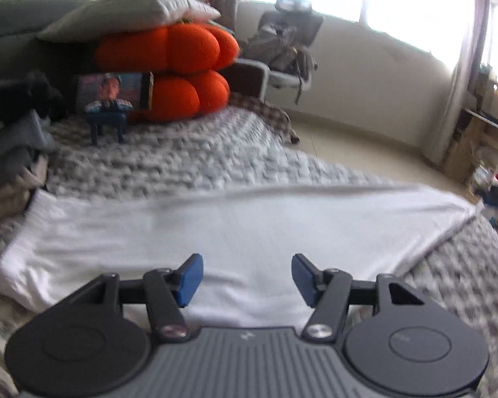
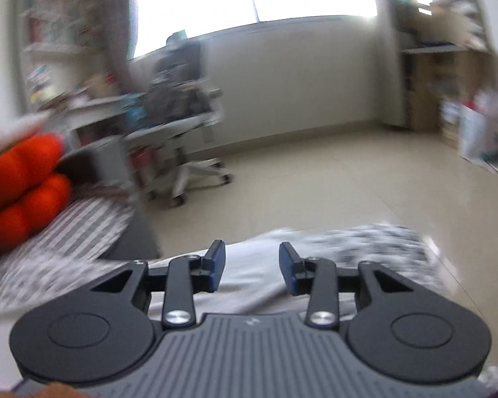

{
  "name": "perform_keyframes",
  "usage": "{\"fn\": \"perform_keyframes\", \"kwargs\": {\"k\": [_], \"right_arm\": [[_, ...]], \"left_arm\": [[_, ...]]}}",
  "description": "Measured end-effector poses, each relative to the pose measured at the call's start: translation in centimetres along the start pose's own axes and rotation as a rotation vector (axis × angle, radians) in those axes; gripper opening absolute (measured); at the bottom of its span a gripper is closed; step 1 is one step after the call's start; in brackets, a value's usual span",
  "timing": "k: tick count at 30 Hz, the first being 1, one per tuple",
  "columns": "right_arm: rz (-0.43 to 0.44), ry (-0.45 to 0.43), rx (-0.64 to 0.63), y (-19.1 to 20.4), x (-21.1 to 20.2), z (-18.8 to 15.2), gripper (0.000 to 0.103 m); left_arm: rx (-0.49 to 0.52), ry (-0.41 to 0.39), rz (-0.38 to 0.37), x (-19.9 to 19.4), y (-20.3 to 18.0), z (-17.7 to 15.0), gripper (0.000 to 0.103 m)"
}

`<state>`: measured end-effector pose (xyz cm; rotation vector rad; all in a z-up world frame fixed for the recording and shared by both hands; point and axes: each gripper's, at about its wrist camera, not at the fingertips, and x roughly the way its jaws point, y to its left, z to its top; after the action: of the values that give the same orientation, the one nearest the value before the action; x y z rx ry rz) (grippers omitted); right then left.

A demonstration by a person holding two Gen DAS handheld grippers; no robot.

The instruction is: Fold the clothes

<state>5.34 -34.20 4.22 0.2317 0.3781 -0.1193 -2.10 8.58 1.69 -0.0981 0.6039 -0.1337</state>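
White garment [image 1: 215, 232] lies flat across the bed [image 1: 182, 162], folded lengthwise. Left gripper [image 1: 247, 280] hovers over its near edge, jaws wide apart, nothing held. Right gripper [image 2: 251, 270] over the garment's end, jaws partly apart, empty. Orange cushions [image 1: 172, 76] behind.

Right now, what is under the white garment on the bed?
The white garment lies flat on the grey patterned bedspread, which shows around it. Anything beneath the cloth itself is covered.

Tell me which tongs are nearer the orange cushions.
Left, as far as the views show. The left tongs face the orange cushions across the bed; from the right tongs they sit far off to the side.
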Motion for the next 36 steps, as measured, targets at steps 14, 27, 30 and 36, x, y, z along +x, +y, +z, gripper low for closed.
{"fn": "perform_keyframes", "kwargs": {"k": [14, 27, 30, 36], "right_arm": [[0.557, 0.393, -0.491, 21.9, -0.3, -6.2, 0.039], [0.456, 0.347, -0.527, 28.8, 2.4, -6.2, 0.044], [0.427, 0.317, -0.523, 29.3, 2.6, -5.8, 0.037], [0.444, 0.286, -0.402, 26.1, 1.1, -4.5, 0.04]], "left_arm": [[0.001, -0.078, -0.016, -0.4, 0.3, -2.5, 0.061], [-0.013, -0.093, -0.034, -0.6, 0.4, -3.0, 0.061], [-0.015, -0.097, -0.036, -0.7, 0.5, -3.0, 0.061], [-0.027, -0.099, -0.046, -0.7, 0.6, -3.1, 0.061]]}}
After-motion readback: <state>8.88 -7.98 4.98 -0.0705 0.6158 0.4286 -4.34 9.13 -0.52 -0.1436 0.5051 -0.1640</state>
